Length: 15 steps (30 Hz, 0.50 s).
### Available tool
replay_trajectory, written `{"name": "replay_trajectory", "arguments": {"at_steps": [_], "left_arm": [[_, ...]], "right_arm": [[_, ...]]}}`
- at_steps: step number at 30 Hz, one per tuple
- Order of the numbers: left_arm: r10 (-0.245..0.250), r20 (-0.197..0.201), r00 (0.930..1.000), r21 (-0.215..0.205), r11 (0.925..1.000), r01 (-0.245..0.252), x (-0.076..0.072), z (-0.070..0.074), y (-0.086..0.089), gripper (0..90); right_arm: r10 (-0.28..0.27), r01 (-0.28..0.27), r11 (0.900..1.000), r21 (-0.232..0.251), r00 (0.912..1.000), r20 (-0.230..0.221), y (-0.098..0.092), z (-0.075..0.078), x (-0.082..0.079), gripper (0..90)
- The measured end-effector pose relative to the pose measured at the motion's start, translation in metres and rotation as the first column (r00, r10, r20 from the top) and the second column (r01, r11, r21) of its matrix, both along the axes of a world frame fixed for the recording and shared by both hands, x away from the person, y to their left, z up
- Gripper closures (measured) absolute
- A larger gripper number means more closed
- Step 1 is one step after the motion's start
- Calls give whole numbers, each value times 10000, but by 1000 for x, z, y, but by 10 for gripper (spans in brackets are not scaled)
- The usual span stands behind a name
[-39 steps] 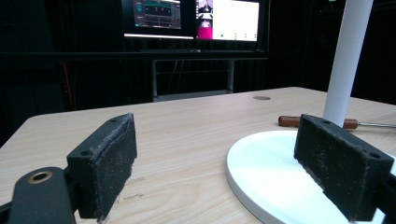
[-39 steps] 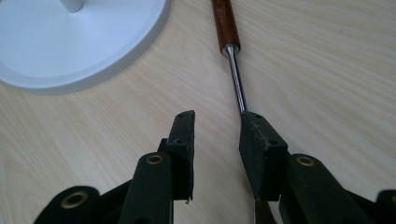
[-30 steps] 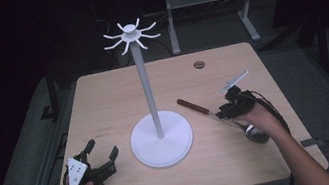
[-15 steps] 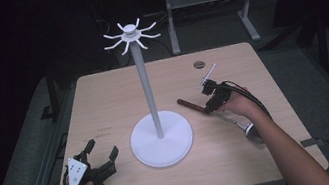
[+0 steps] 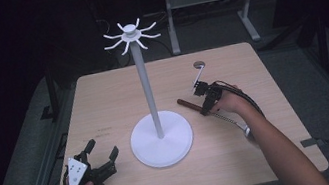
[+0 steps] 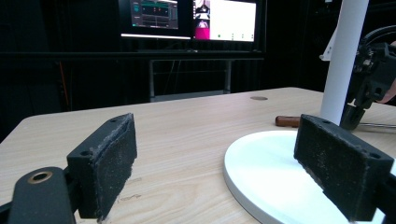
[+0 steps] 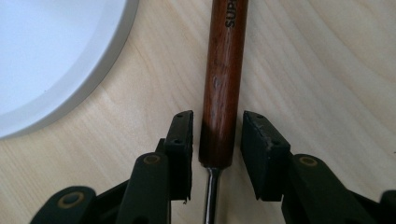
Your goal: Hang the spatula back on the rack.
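Right gripper view: jaws straddle a wooden-handled utensil, not clamped yet.
Right gripper (image 7: pixel 217 140) pads sit apart either side of the utensil handle (image 7: pixel 223 84), near its metal-shaft end, w/ small gaps; risk: uneven closing could roll or skew the round handle. High view: utensil (image 5: pixel 190 105) lies flat on table (image 5: pixel 103 102), right of white hook stand (image 5: pixel 161 138), long axis diagonal, handle end toward stand, metal end toward table's near-right. Left gripper view: left gripper (image 6: pixel 224 163) spread wide, holding nothing, near stand base.

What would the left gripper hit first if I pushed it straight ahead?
Probably the round white base of the stand, lying between and ahead of the open left gripper; the white pole stands right of centre, so depth is uncertain.
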State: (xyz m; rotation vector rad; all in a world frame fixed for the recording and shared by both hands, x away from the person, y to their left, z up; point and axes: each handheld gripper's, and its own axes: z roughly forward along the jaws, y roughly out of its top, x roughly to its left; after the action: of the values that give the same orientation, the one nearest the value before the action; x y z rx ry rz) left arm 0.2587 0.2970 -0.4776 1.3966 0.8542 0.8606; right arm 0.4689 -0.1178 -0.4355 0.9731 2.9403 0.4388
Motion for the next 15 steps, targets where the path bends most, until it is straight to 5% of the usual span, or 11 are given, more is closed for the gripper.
{"name": "replay_trajectory", "arguments": {"at_steps": [15], "left_arm": [[-3, 0, 10000, -2, 10000, 3, 0, 0, 0, 127]], "right_arm": [[-42, 24, 9986, -532, 9994, -344, 6, -3, 3, 708]]}}
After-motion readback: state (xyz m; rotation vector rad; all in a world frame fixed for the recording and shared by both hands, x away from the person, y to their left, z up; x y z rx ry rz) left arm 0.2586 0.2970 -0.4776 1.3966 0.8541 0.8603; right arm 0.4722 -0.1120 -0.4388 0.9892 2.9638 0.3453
